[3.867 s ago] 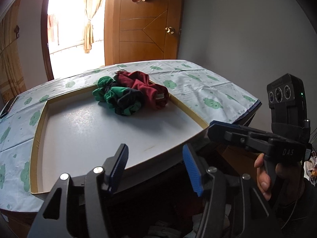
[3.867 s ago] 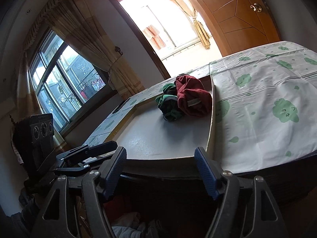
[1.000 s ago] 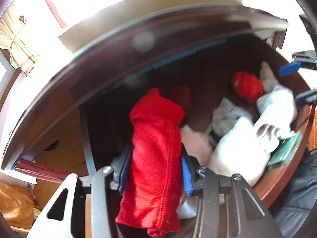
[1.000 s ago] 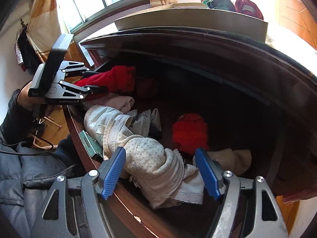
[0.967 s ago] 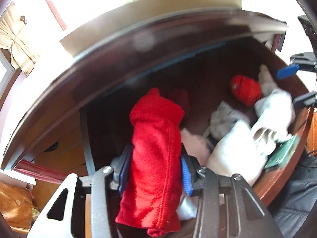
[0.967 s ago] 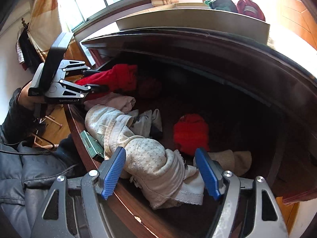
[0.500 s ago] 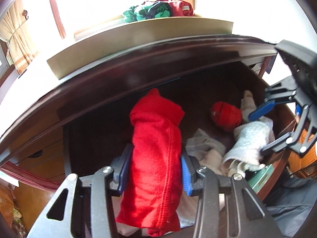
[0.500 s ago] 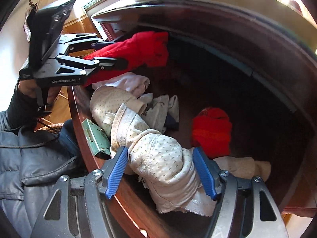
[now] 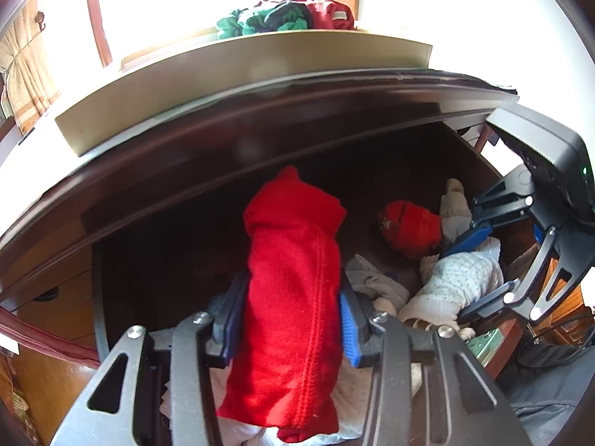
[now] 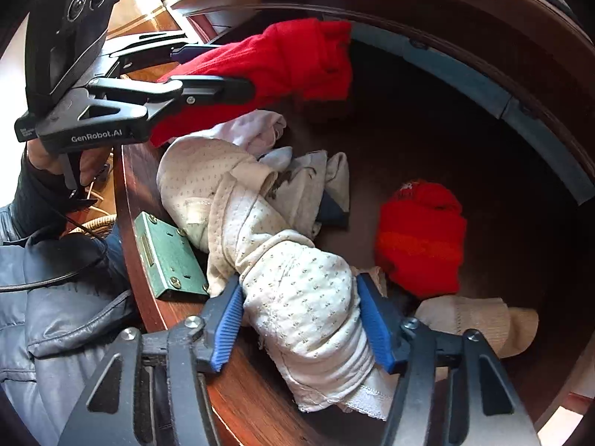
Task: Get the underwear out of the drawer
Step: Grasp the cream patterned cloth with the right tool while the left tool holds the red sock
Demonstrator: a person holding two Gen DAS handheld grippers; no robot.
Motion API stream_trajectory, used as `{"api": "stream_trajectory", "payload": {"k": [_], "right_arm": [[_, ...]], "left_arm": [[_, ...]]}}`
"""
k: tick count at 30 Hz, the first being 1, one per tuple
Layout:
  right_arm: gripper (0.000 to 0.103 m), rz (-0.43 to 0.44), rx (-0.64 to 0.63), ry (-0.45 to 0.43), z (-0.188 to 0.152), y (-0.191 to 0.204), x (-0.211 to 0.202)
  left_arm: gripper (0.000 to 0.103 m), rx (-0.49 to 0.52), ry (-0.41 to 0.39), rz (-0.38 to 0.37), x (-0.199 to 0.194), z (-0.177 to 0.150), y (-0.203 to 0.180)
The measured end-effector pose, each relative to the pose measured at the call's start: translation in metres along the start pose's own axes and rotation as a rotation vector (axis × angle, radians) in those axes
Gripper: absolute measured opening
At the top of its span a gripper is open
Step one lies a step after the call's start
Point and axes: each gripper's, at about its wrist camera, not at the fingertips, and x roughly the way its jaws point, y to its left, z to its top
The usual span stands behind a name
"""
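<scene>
- Right gripper [image 10: 301,319]: over the last second it has dropped from above the pile onto the white dotted underwear [image 10: 297,297]. Jaws closing; both blue pads now sit against the sides of the bundle, which bulges between them. A moment ago the pads stood clear of it.
- Meaning: second garment looks just about secured. Grip probably not yet firm, so I'd let it finish squeezing before any lift.
- The dotted piece trails back over the drawer's front rim [image 10: 141,223], beside the green lock plate [image 10: 167,256]. The long tail may drag on neighbouring cloth when pulled.
- Left gripper [image 9: 290,319]: no change in the jaws, pinched on the red underwear [image 9: 293,297], roll standing up between the pads, its top end poking toward the dark back of the drawer. It has tipped up a little, and the roll hangs clear of the pile in the right wrist view.
- Further in: a red knit bundle [image 10: 420,238] lies loose on the drawer floor, apart from both grippers; a beige piece [image 10: 479,319] lies just beside the right finger.
- Far: green and maroon garments [image 9: 286,16] already lie on the tray [image 9: 223,74] on top, so the task is partly done.
</scene>
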Motion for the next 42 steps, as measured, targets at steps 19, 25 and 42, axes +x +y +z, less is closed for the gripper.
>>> {"api": "stream_trajectory", "payload": {"k": [19,25,42], "right_arm": [[0.039,-0.035,0.026,-0.185,0.001,0.007,-0.029],[0.039,-0.006,0.086,-0.257,-0.009,-0.005,-0.044],[0.039,-0.038,0.134,-0.478,-0.033,-0.011,-0.081]], "left_arm": [[0.042,0.007,-0.049,0.024,-0.004,0.004,-0.002],[0.042,-0.011,-0.066,0.021,-0.005,0.005,0.002],[0.042,-0.027,-0.152,0.102,-0.019,-0.004,-0.004]]}}
